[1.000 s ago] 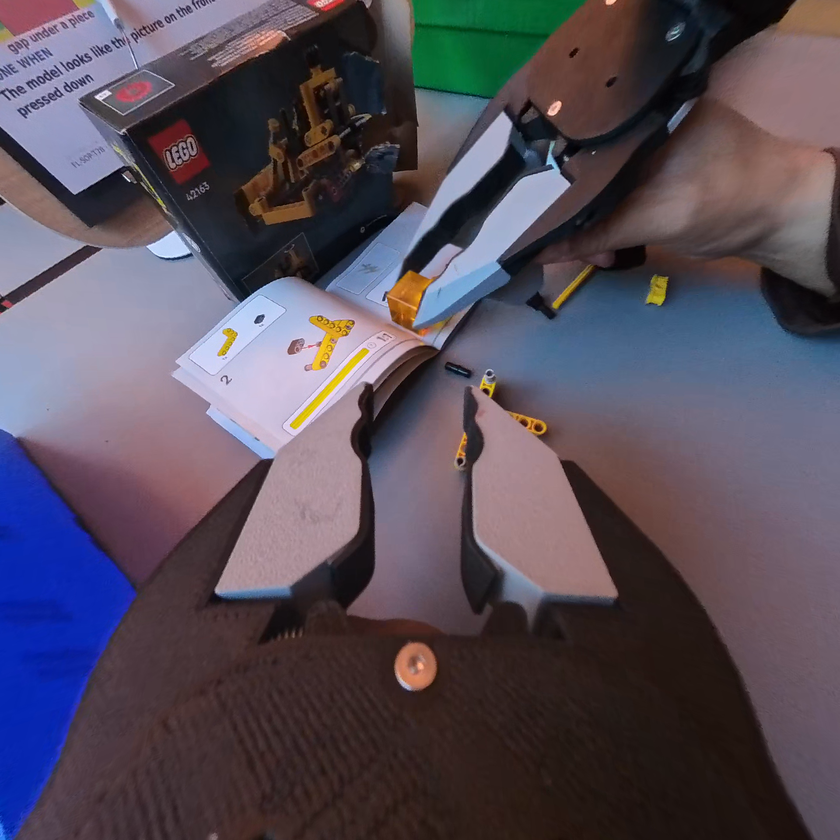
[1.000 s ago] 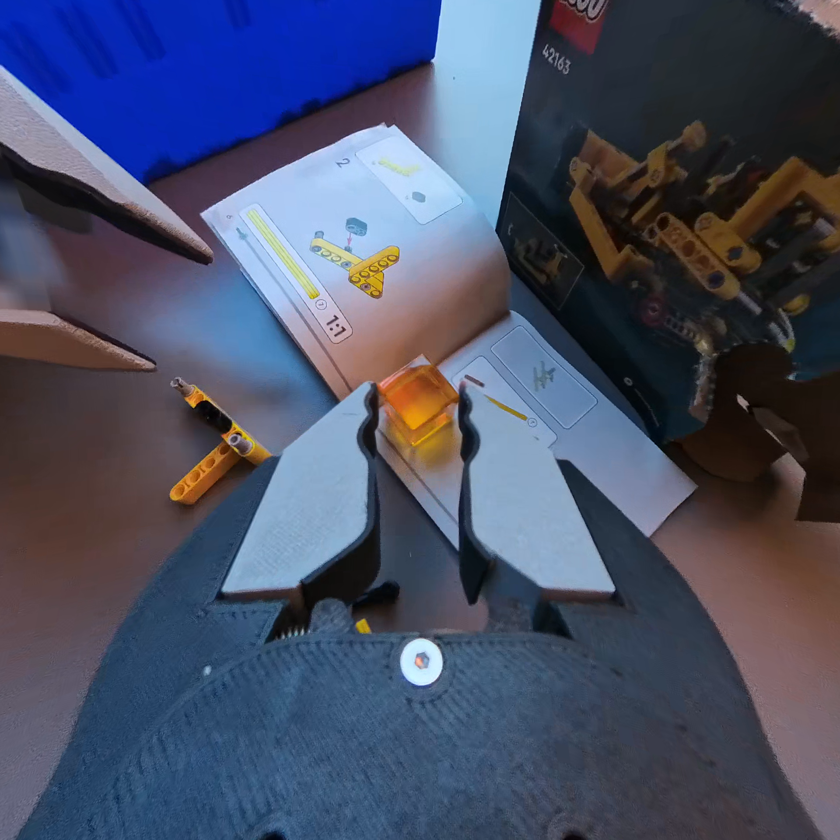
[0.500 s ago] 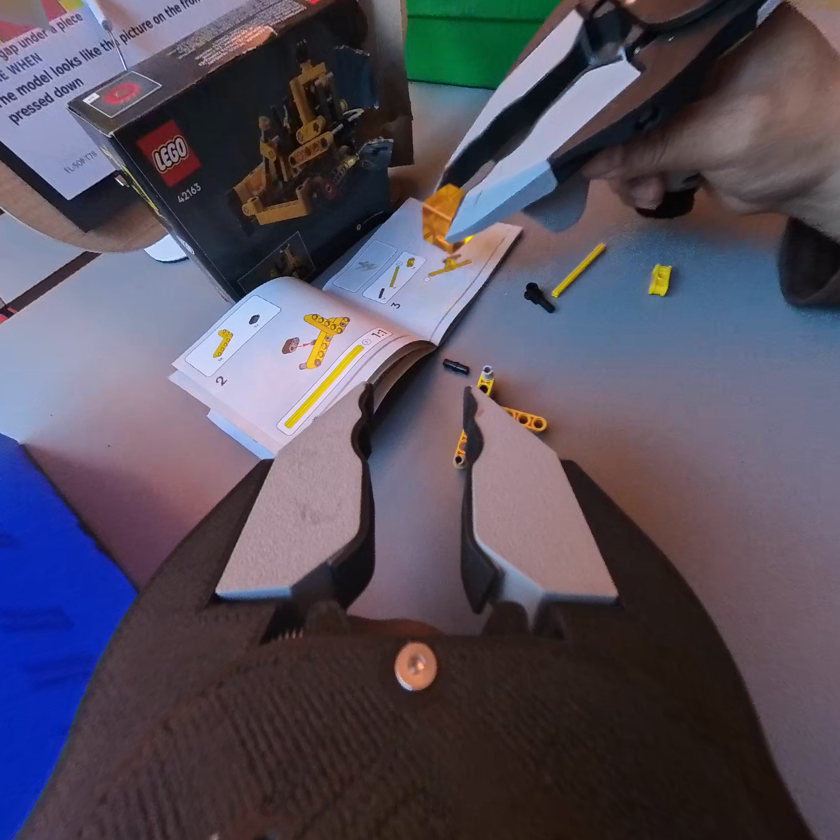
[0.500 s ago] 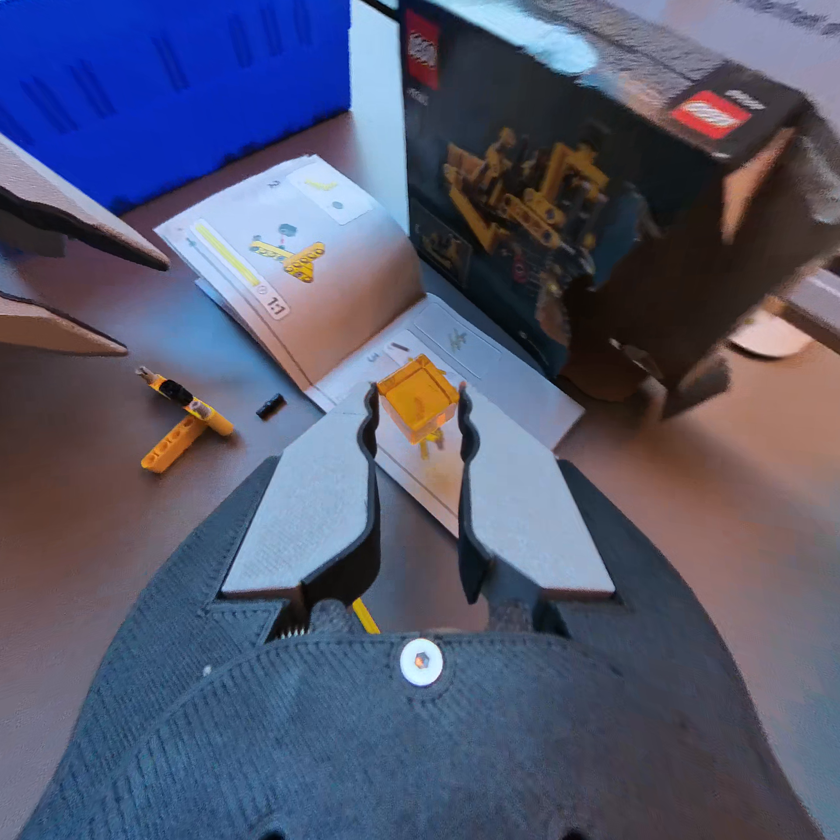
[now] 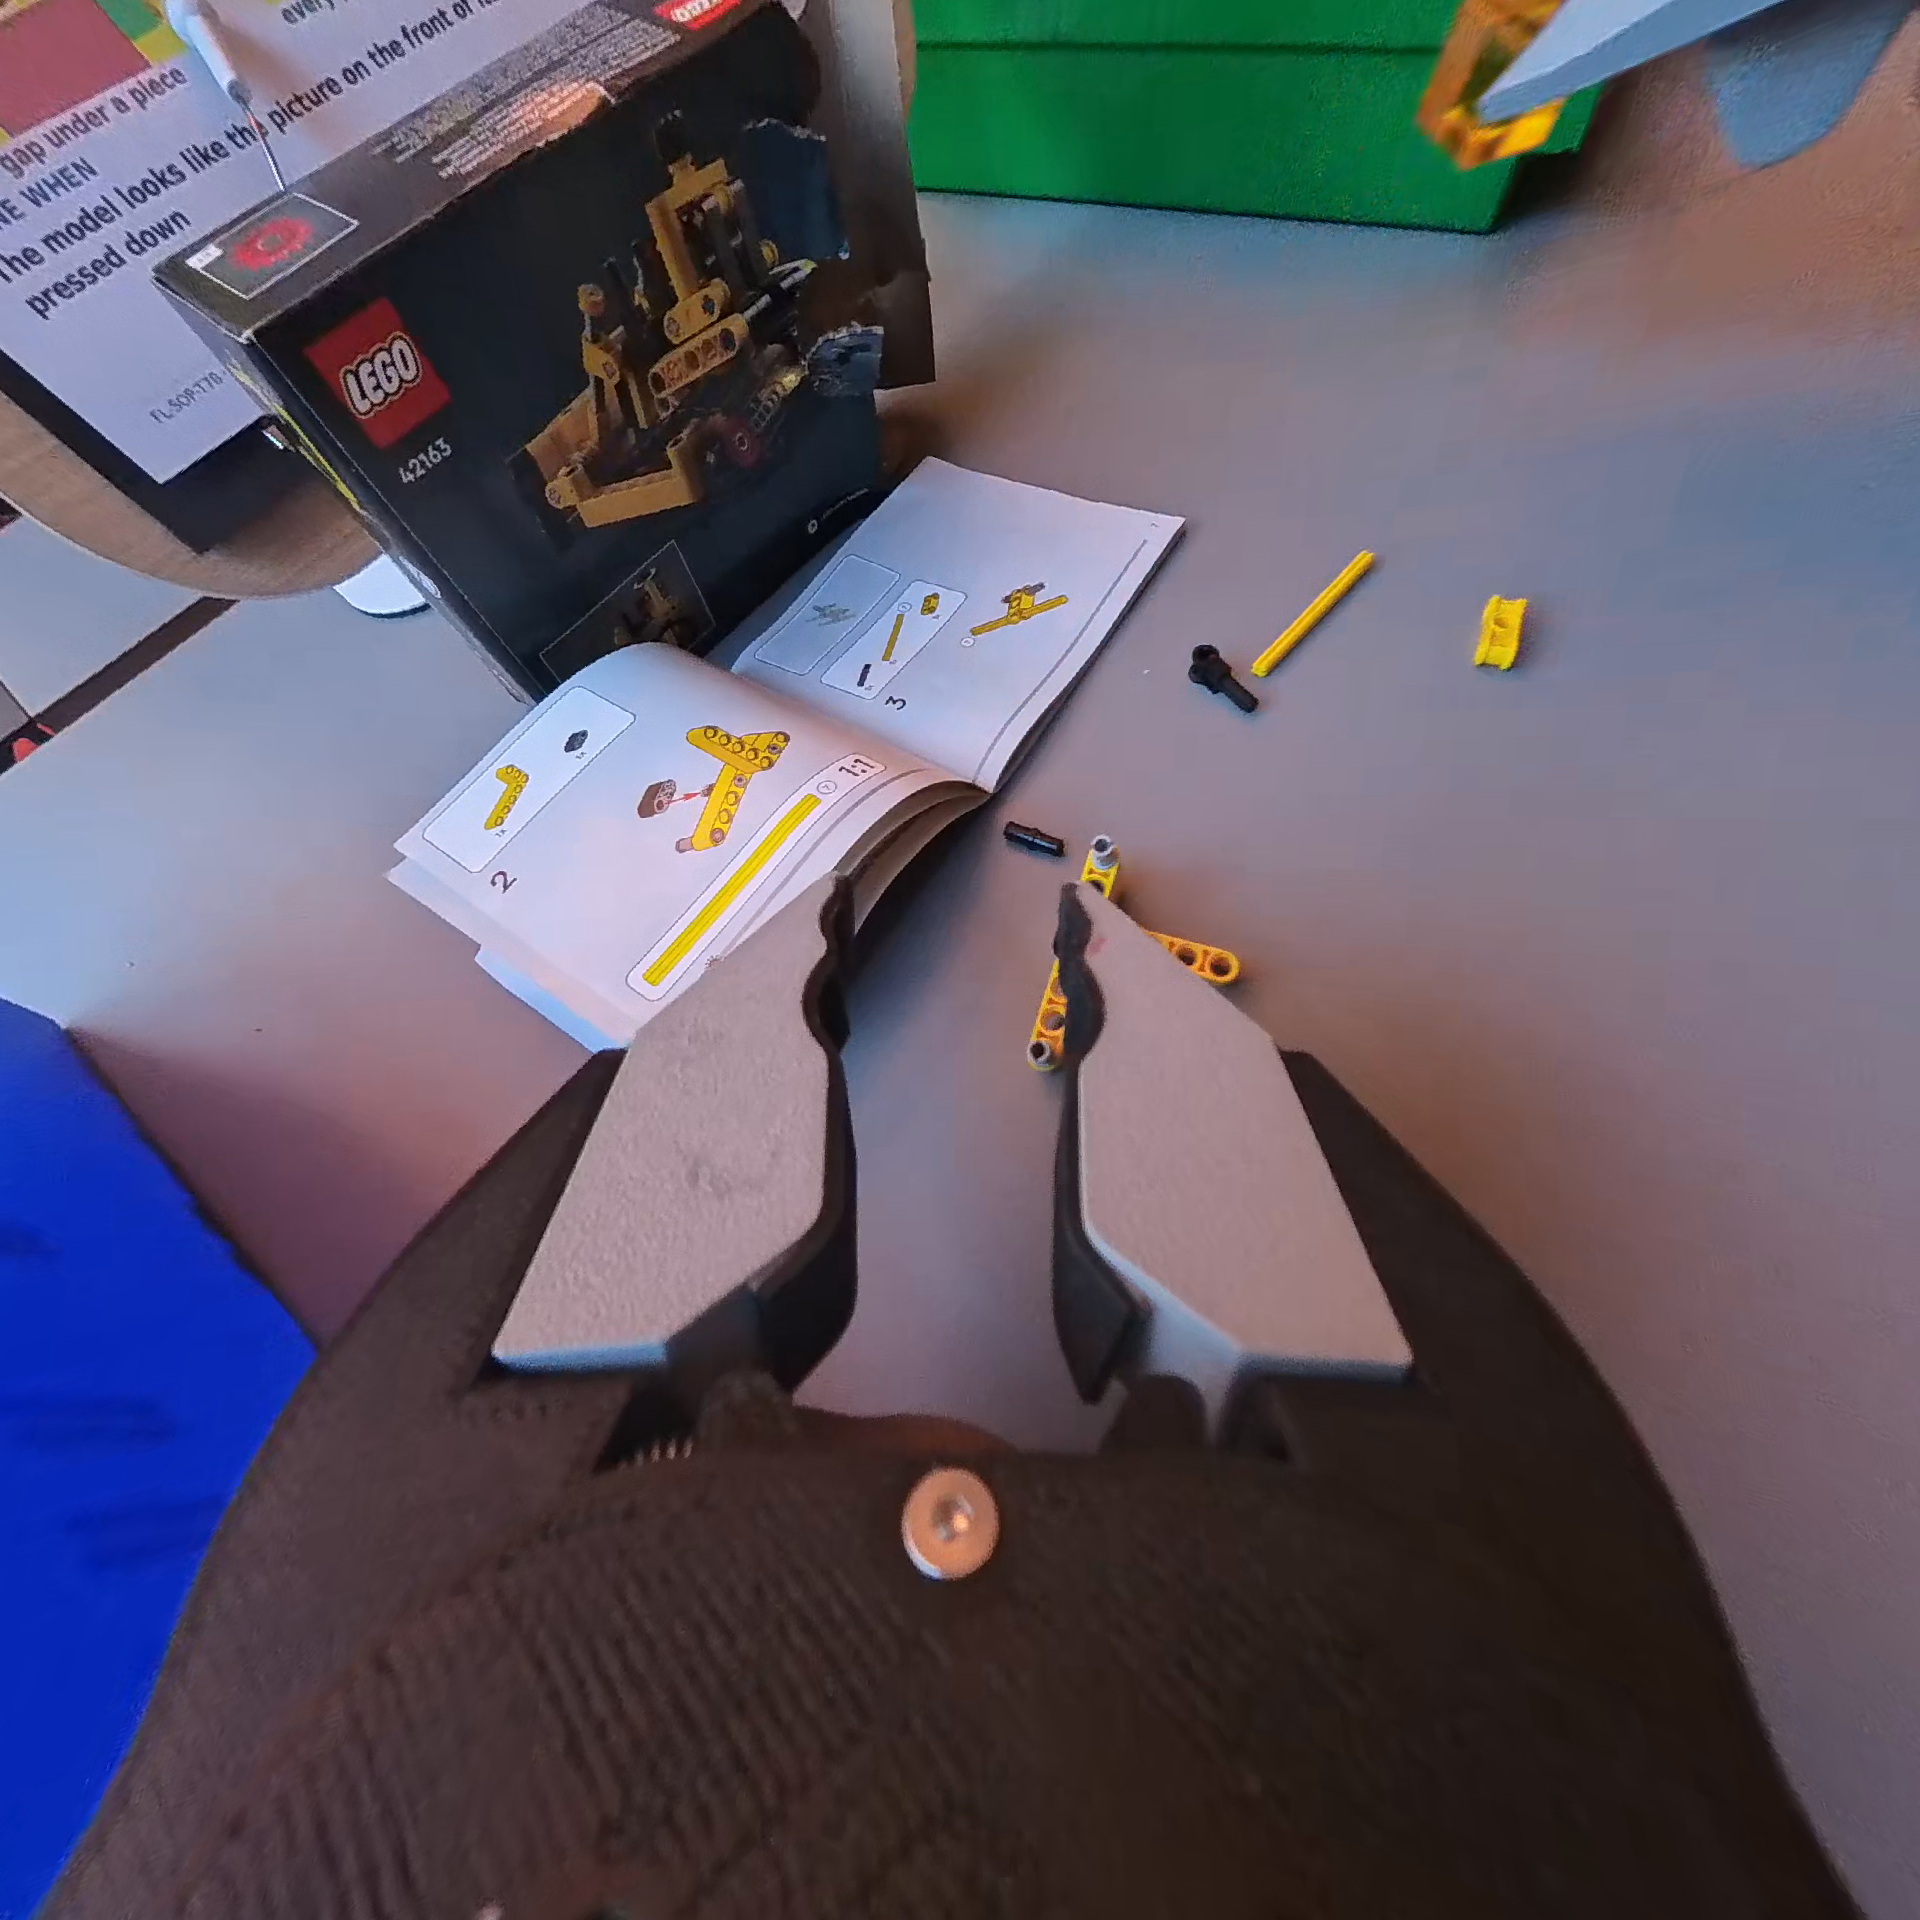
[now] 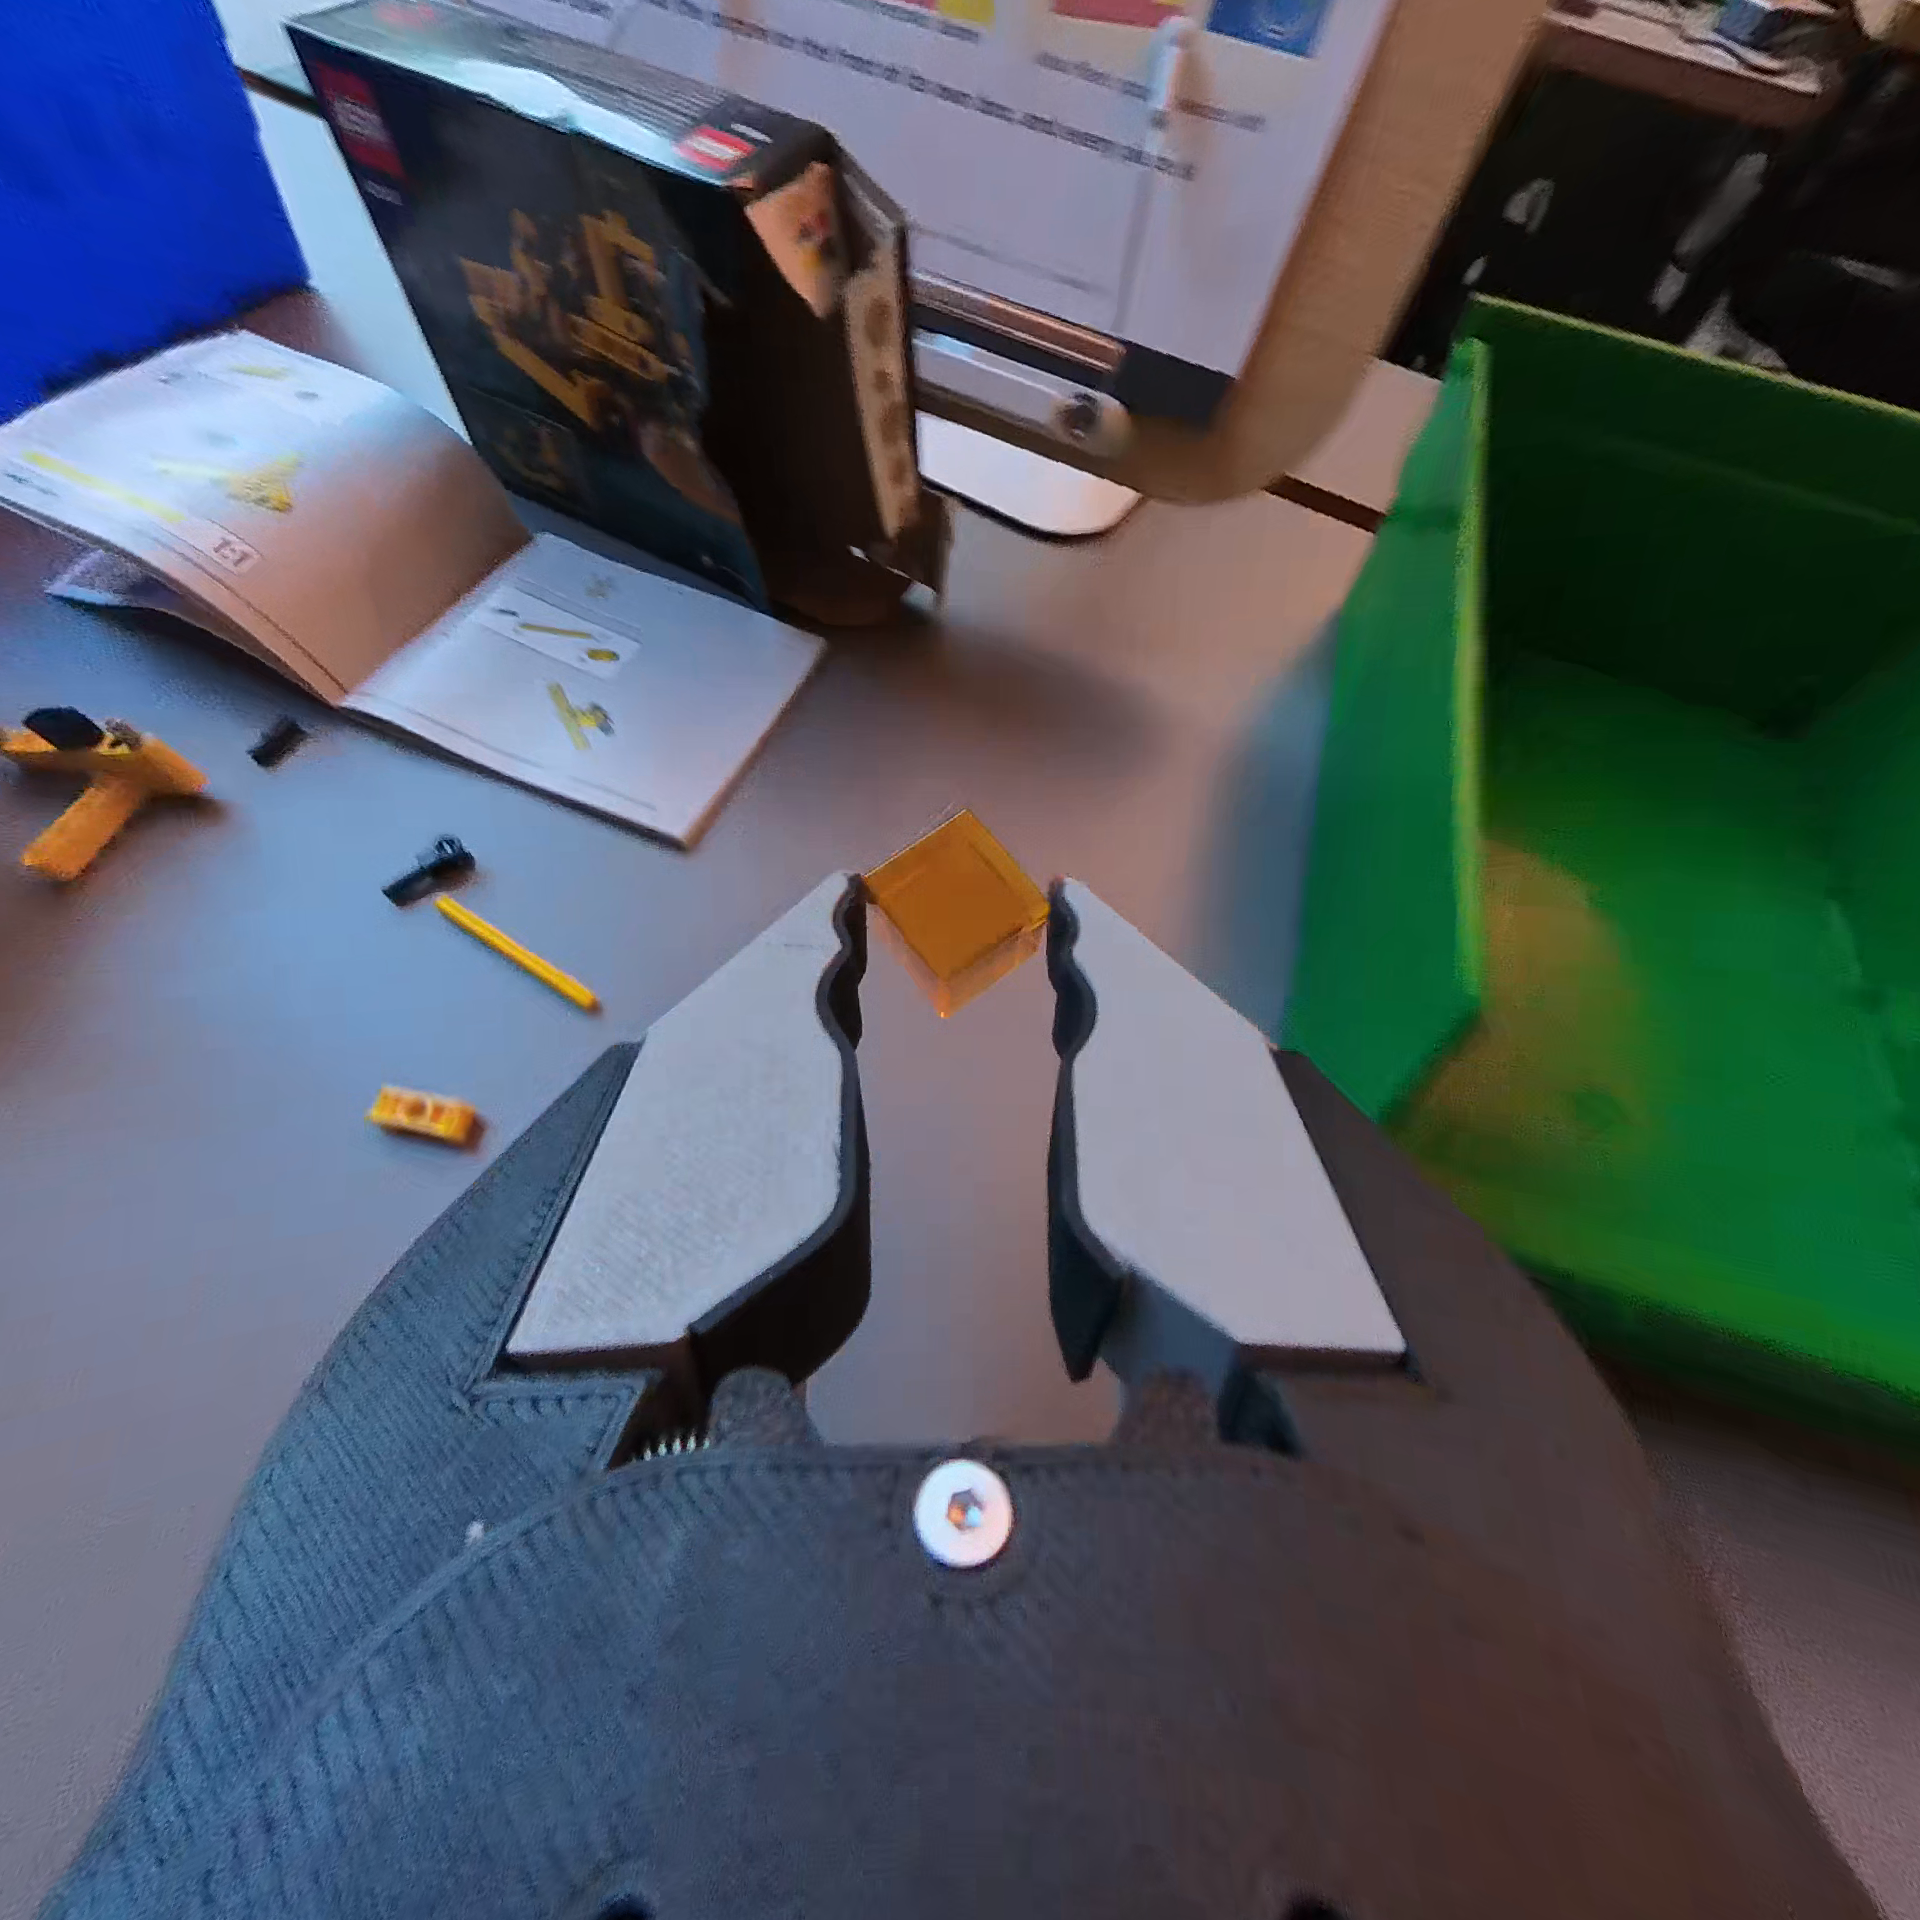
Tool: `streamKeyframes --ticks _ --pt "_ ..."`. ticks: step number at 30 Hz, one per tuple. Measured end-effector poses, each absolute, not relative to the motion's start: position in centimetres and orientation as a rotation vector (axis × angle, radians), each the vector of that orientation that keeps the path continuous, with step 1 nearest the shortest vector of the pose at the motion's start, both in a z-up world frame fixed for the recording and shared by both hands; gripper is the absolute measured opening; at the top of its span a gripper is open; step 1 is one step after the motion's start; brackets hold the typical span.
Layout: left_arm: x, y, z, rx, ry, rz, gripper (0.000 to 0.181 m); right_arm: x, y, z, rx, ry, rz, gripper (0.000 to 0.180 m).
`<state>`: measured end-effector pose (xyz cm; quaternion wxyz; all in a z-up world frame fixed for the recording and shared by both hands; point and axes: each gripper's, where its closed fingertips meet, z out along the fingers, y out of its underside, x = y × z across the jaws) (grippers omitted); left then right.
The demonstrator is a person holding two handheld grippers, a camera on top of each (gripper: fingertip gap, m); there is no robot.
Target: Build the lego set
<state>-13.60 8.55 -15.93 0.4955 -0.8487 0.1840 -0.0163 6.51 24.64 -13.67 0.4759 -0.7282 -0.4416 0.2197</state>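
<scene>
My right gripper (image 6: 954,904) is shut on a clear orange square piece (image 6: 956,920) and holds it above the table beside the green bin (image 6: 1455,727); the piece also shows at the top right of the left wrist view (image 5: 1481,94). My left gripper (image 5: 951,920) is open and empty, low over the table. A yellow beam assembly (image 5: 1049,1013) lies just beyond its right fingertip and shows in the right wrist view (image 6: 94,779). The open instruction booklet (image 5: 790,748) lies ahead of it, also seen in the right wrist view (image 6: 436,623).
The dark set box (image 5: 561,374) stands behind the booklet. Loose on the table: a yellow axle (image 5: 1311,613), black pins (image 5: 1221,677) (image 5: 1032,837), a small yellow piece (image 5: 1498,631). A blue bin (image 5: 94,1351) is at the left. A printed sign stands behind. Some 25 centimetres of space lies between my two pairs of fingers.
My right gripper has lifted the orange piece off the booklet and carried it up and to the right, to beside the green bin. My left gripper has stayed put and open.
</scene>
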Motion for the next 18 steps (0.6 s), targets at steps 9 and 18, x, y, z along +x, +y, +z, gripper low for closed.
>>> streamKeyframes --ticks 9,18 --pt "-13.5 8.5 -15.9 -2.052 0.447 -0.040 0.037 18.5 26.8 -12.5 -1.854 -0.845 0.367 0.032" --pt "-13.6 8.6 -15.9 -2.052 0.441 -0.040 0.036 20.6 26.9 -19.5 -2.052 -0.879 0.342 0.032"
